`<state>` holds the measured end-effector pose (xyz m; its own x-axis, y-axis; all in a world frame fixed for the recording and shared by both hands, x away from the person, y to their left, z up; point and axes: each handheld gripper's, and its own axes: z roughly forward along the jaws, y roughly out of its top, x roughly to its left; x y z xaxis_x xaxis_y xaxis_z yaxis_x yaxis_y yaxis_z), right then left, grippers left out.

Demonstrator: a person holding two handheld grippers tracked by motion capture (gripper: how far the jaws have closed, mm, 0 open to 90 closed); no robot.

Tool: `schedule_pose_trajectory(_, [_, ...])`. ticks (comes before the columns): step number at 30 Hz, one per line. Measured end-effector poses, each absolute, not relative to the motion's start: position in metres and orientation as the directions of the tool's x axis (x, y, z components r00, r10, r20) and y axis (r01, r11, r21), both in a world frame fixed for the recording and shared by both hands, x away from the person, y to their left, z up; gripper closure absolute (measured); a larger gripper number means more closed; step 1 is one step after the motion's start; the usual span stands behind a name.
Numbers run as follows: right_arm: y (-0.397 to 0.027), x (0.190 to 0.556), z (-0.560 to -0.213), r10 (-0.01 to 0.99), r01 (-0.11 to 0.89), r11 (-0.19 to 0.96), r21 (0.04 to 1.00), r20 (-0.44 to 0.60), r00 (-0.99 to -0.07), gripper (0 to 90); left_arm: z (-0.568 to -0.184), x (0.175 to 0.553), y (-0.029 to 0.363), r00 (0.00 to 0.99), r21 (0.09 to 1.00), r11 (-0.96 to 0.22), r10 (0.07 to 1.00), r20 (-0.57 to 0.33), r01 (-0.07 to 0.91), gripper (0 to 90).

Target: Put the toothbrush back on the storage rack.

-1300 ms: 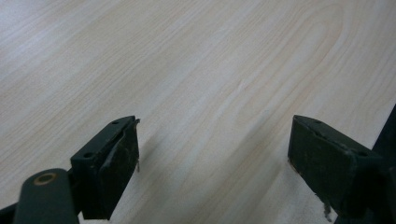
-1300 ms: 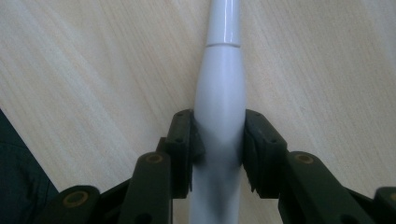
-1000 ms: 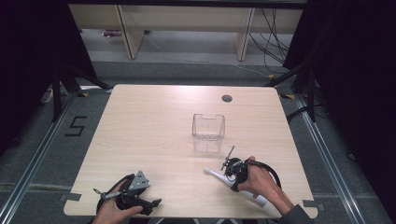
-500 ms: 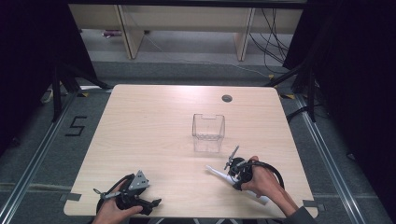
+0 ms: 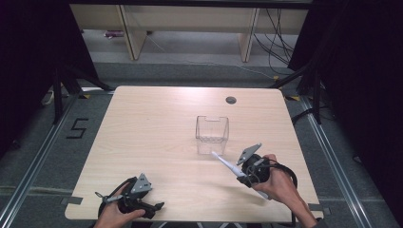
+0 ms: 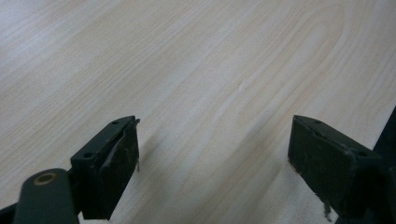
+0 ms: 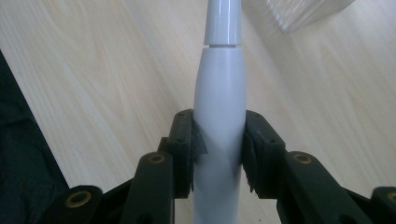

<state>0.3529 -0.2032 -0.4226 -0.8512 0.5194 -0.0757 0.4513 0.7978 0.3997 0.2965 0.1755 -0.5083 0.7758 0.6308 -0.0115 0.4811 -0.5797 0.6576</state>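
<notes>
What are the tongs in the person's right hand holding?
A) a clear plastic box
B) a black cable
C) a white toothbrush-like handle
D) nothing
C: the right tongs are clamped on both sides of a white handle, near the clear box.

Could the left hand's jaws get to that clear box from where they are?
Probably yes: the left gripper stands open and holds nothing, and bare table lies between it and the clear box.

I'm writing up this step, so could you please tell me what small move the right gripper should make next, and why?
Probably lift and carry the toothbrush over the clear container. The right gripper is shut on its handle, its head points at the container's near wall, and the left gripper rests open.
</notes>
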Motion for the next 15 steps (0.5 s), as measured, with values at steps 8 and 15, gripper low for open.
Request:
schedule_pose_trajectory(8, [-0.218,0.356,-0.397,0.569,0.426,0.688,0.587,-0.073,-0.819,66.6,-0.508,0.297,0.177,0.776,0.657,-0.579,0.630,-0.014,0.482,15.8])
schedule_pose_trajectory(15, [-0.226,0.363,-0.386,0.609,0.426,0.584,0.691,-0.026,-0.793,66.6,-0.508,0.298,0.177,0.774,0.649,-0.581,0.633,-0.019,0.491,15.8])
